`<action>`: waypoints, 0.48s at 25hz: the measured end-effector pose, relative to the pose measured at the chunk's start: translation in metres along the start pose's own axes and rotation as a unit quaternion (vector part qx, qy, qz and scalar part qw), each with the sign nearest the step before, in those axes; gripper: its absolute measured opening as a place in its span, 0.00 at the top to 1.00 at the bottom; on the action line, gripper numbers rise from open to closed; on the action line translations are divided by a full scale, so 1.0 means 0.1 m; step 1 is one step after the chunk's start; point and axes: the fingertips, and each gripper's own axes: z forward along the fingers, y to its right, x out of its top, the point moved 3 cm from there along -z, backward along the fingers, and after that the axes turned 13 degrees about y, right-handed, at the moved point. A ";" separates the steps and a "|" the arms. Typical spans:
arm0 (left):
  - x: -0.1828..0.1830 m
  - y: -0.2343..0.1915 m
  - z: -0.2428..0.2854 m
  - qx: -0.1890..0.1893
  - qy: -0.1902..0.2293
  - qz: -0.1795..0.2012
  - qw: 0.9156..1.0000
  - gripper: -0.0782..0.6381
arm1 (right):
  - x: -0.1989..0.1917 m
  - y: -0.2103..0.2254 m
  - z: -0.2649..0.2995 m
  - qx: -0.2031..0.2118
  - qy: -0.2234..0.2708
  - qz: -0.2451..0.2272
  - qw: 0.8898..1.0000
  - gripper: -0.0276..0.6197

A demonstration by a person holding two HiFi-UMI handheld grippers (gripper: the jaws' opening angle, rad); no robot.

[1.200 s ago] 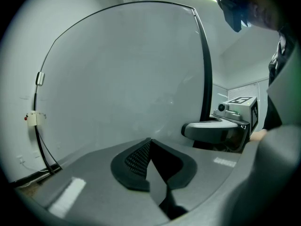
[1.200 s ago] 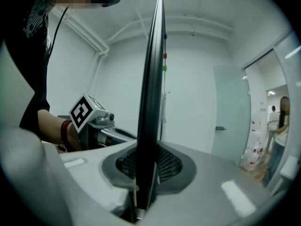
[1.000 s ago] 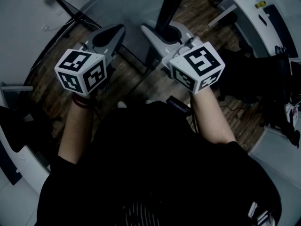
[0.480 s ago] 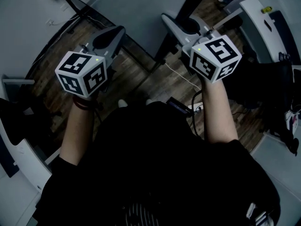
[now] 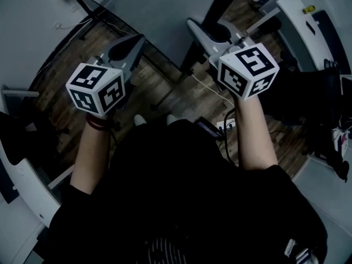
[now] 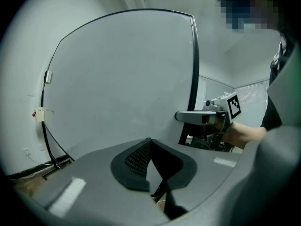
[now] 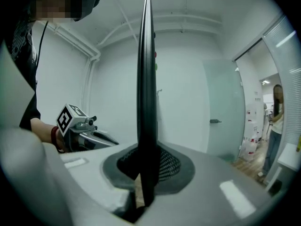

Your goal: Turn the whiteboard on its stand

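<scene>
The whiteboard point(image 5: 159, 10) stands in front of me, seen from above as a grey face in a black frame. Its face fills the left gripper view point(image 6: 122, 79). In the right gripper view only its black side edge point(image 7: 146, 79) shows, upright. My right gripper point(image 5: 198, 29) is shut on that edge point(image 7: 146, 159), and its jaws have just closed a little further on it. My left gripper point(image 5: 135, 37) points at the board's face, apart from it, with its pads point(image 6: 136, 157) together and nothing between them. Each gripper shows in the other's view: right gripper point(image 6: 188, 117), left gripper point(image 7: 101, 140).
The stand's dark leg point(image 5: 192, 54) comes down to the wooden floor between my hands. A white cable point(image 5: 212, 89) and a power strip point(image 5: 225, 126) lie by my feet. White desks stand at the upper right point(image 5: 300, 15) and lower left point(image 5: 22, 175). A person point(image 7: 275, 121) stands far off.
My right gripper has moved to the right with the board's edge in it, and the board has swung that way. The left gripper has shifted only slightly.
</scene>
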 end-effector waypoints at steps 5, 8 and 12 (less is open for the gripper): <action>-0.11 0.22 -0.08 0.015 -0.006 -0.006 1.000 0.88 | 0.01 -0.08 -0.30 -0.006 0.002 0.003 1.000 0.89; -0.16 0.32 -0.15 0.030 -0.007 -0.009 0.999 0.88 | 0.02 -0.15 -0.43 -0.004 0.002 0.001 1.000 0.89; -0.26 0.38 -0.24 0.038 -0.016 -0.013 0.999 0.88 | 0.02 -0.31 -0.51 -0.006 0.003 -0.001 1.000 0.89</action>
